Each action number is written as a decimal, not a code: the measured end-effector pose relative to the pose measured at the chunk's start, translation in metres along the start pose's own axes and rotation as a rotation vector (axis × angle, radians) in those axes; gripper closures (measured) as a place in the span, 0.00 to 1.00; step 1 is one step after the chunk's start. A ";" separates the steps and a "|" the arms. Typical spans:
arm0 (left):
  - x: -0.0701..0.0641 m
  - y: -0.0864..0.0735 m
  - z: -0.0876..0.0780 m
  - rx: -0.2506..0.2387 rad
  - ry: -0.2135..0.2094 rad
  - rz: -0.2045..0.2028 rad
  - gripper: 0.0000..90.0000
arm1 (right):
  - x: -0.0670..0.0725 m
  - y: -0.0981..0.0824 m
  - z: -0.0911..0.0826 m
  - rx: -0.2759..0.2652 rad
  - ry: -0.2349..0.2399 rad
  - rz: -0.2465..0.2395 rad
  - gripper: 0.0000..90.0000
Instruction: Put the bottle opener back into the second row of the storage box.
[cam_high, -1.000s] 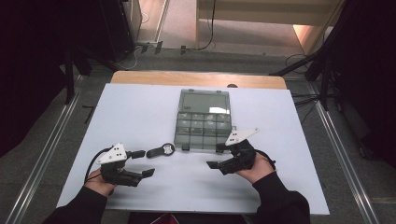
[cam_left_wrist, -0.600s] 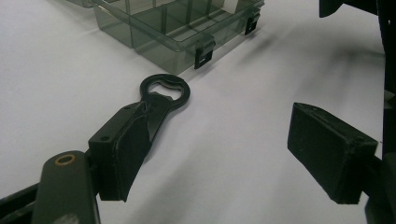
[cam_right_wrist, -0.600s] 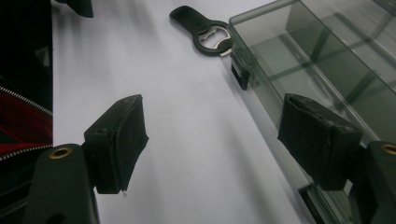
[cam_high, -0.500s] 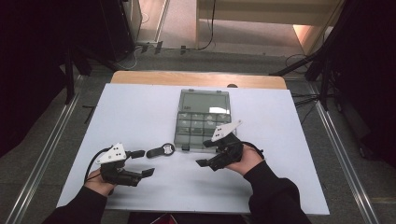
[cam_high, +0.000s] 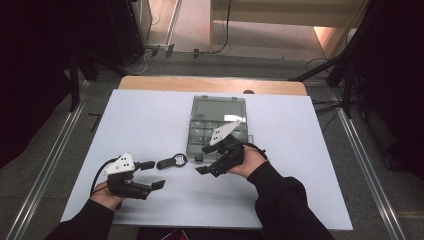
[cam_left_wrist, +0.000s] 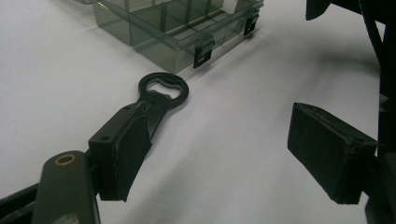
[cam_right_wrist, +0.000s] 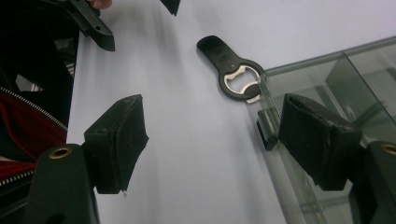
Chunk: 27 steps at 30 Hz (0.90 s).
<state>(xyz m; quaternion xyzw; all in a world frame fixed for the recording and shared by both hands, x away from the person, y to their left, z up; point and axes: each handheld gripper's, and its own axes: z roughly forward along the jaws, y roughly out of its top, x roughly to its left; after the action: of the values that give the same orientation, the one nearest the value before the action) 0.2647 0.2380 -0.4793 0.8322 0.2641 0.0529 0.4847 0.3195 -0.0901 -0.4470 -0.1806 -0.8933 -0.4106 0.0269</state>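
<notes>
We are seeing a black bottle opener lying flat at the frame's lower centre, ring end just beside a clear compartment box that is sitting closed at centre frame.

A bottle opener lies on the white table between the left gripper and right gripper, near a clear box.
</notes>
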 end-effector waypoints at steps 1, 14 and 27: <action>0.000 0.000 0.000 0.003 -0.001 0.002 0.23 | 0.000 0.002 0.002 0.003 0.004 -0.007 0.28; 0.000 0.000 -0.001 -0.001 0.007 0.002 0.23 | -0.005 0.029 0.023 0.032 0.066 -0.089 0.28; 0.000 0.000 -0.001 -0.007 0.006 -0.001 0.23 | -0.011 0.053 0.043 0.079 0.084 -0.164 0.28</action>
<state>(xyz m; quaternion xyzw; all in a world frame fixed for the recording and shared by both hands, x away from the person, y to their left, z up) 0.2640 0.2388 -0.4785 0.8302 0.2659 0.0561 0.4868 0.3519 -0.0299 -0.4393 -0.0883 -0.9187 -0.3831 0.0377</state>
